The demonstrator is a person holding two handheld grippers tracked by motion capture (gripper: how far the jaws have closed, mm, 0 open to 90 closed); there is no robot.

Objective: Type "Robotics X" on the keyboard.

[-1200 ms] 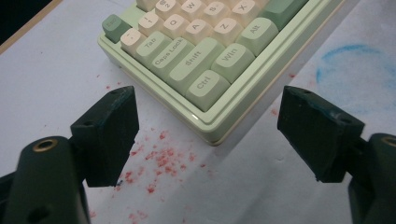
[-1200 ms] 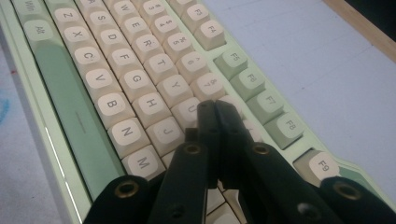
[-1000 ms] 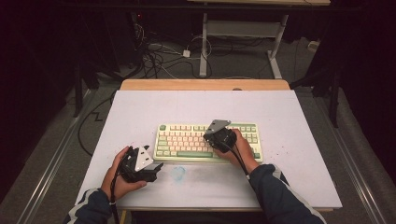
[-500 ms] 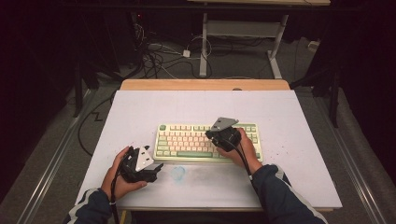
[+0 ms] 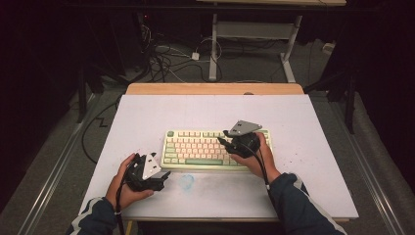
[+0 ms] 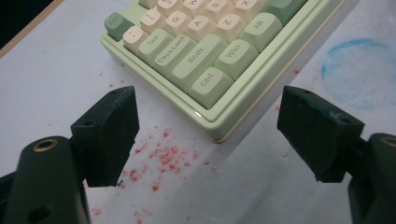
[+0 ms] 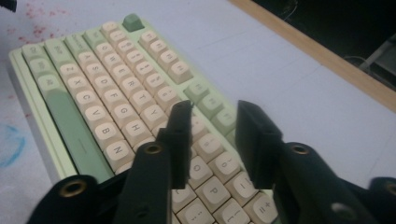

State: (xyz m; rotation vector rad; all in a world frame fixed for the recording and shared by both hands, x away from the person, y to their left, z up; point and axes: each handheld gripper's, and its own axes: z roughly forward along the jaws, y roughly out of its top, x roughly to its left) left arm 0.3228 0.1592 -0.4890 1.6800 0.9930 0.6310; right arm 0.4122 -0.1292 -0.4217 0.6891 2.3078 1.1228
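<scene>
The left hand-held gripper [image 6: 205, 140] has its jaws spread wide with nothing between them, and just ahead of them lies the near corner of the keyboard [image 6: 219, 70], where the keycaps read Ctrl, Win, Alt, Shift, Caps Lock and Tab, with letters A, Z and Q in the rows beyond. Red specks [image 6: 163, 156] dot the white counter [image 6: 56, 70] between those jaws and the keyboard's edge, and a faint blue ring [image 6: 359, 70] is smudged on the counter off to that gripper's right. From above, the left hand-held gripper [image 5: 164, 177] rests on the counter [image 5: 147, 117] just short of the keyboard's [image 5: 195, 147] near left corner, not touching it. The right hand-held gripper [image 7: 212, 140] has just been opening; its jaws stand partly apart, empty, above the right part of the keyboard [image 7: 93, 93], with keys P, O and a plus key right under them and N, B, V, C, X, Z running away along the bottom letter row beside the long green space bar [image 7: 70, 126]. From above, the right hand-held gripper [image 5: 221, 137] sits over the keyboard's right end. The keyboard is pale green in its frame, with cream letter keys, green outer keys and one darker green key at the far corner, and lies flat at the counter's middle.
</scene>
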